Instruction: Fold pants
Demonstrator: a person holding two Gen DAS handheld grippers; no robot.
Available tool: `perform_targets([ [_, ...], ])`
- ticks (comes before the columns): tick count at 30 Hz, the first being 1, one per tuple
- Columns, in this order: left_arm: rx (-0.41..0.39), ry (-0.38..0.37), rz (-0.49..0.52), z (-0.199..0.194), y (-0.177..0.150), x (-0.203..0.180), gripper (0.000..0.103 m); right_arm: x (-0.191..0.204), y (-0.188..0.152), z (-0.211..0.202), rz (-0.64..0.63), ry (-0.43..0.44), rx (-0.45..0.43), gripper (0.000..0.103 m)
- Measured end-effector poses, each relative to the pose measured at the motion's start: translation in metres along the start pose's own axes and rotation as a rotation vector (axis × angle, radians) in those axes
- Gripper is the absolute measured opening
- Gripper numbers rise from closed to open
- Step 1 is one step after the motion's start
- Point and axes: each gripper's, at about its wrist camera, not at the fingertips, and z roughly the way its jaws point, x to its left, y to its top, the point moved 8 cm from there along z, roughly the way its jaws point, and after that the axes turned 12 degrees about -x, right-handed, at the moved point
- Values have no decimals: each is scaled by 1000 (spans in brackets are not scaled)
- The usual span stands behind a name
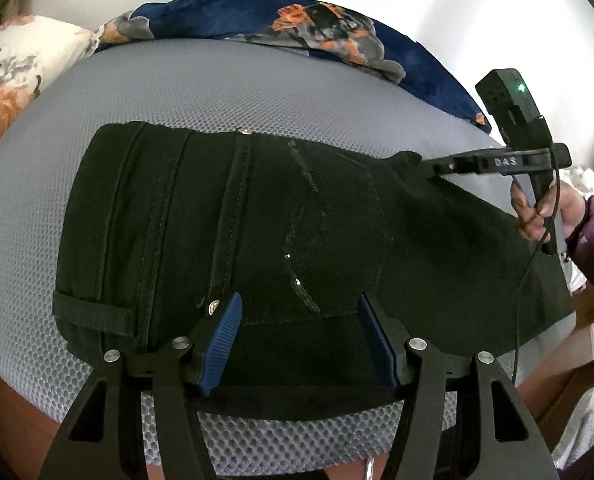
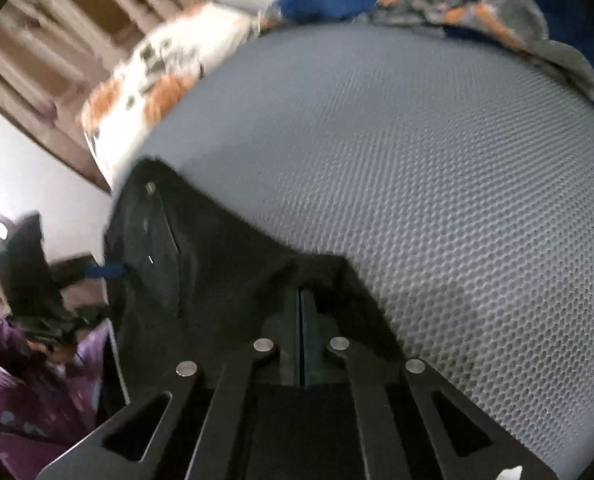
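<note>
Pinching pants (image 2: 217, 280) edge, right claw (image 2: 301, 300); left claw (image 1: 297, 336) straddling waistband.

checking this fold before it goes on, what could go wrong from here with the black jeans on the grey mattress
1. The right gripper is shut on just a thin edge of the black jeans; pulling may let the fabric slip out.
2. The left gripper has its fingers apart over the waistband, not pinching it, so the jeans could drag across the grey mesh mattress when the right side pulls.
3. The waistband lies near the mattress edge and could slide off.
</note>
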Motion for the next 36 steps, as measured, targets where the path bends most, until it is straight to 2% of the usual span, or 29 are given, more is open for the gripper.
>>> perform_targets([
  [6,-5,1,2,5,0,4,61,-11,10,-4,22,-31,-99,4],
  [7,-5,2,5,4,0,3,61,-14,13,-7,30,-37,-109,8],
  [9,-2,2,7,4,0,3,61,-16,14,-14,19,-39,-90,22],
  [10,0,-1,3,5,0,3,61,-16,15,-16,7,-51,-86,41],
  [11,-1,-4,-5,5,0,4,61,-16,15,-19,5,-38,-74,50],
  [12,-2,-6,-11,5,0,4,61,-14,14,-18,13,-11,-58,52],
  [14,-1,-7,-13,7,0,4,61,-14,11,-13,5,-13,-22,56],
  [16,-1,-5,-9,7,0,4,61,-14,7,-2,9,-7,26,54],
  [17,-1,-4,-9,8,0,4,61,-9,4,4,3,23,48,41],
  [19,1,-4,-7,8,0,4,61,0,0,7,-61,19,67,37],
  [22,3,-5,-9,8,0,5,61,5,-3,13,-85,34,89,20],
  [27,5,-3,-9,9,1,4,61,-3,7,19,-47,52,85,20],
  [30,5,-4,-13,9,2,5,61,-8,10,22,-25,36,51,17],
  [32,-9,2,-20,7,4,6,61,-7,13,20,-28,21,11,9],
  [34,-45,39,-11,3,8,12,61,-15,16,13,-7,-13,-47,7],
  [36,-80,110,3,1,11,25,61,-32,20,10,52,-52,-102,4],
])
